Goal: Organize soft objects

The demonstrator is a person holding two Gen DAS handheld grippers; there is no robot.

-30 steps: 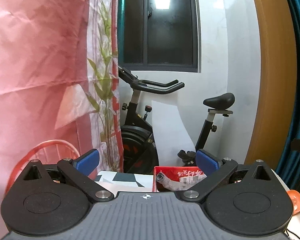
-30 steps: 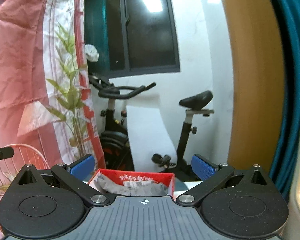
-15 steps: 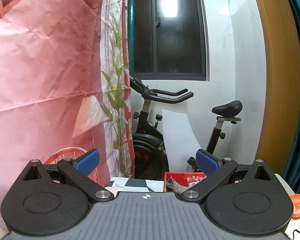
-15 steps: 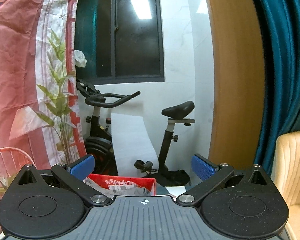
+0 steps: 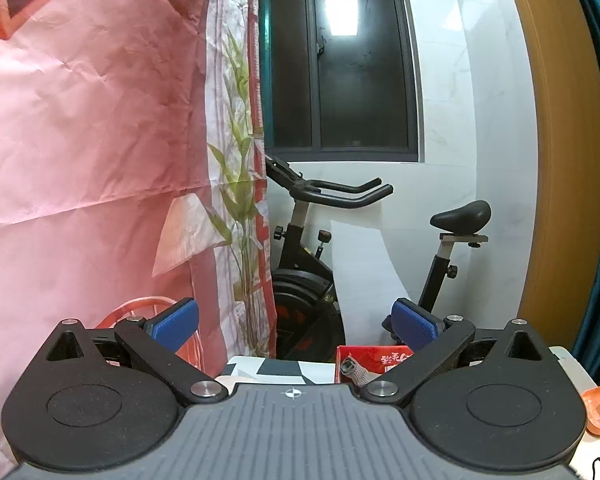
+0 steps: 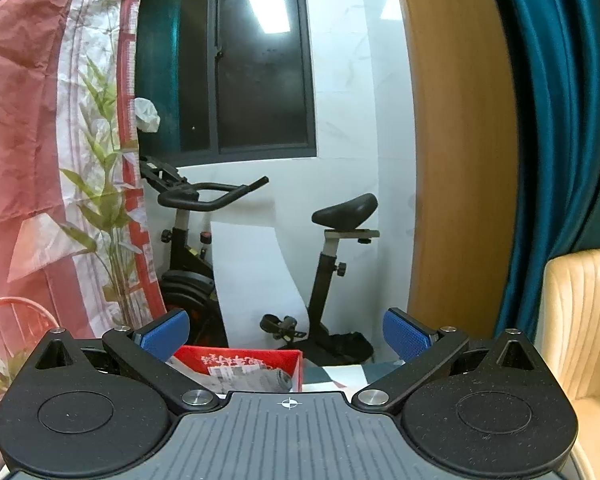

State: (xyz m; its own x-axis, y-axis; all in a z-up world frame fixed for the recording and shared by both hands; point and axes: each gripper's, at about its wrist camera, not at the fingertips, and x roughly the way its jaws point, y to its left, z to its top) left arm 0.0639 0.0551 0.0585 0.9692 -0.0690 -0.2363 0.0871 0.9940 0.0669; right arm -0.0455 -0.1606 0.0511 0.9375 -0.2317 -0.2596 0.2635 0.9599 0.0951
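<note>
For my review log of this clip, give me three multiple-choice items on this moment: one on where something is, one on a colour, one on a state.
1. Where does the red box sit in the right wrist view?
A. low, toward the left finger of the right gripper
B. on the cream chair
C. hanging from the window

2. What colour are the finger pads of the left gripper?
A. orange
B. blue
C. white

3. What state are the two grippers in?
A. both shut on cloth
B. one open, one shut
C. both open, holding nothing

Answers: 1 A, the box shows just behind the left pad, low in the frame. 2 B, both pads are blue in the left wrist view. 3 C, each view shows a wide gap between the pads, with only the exercise bike behind it.
</note>
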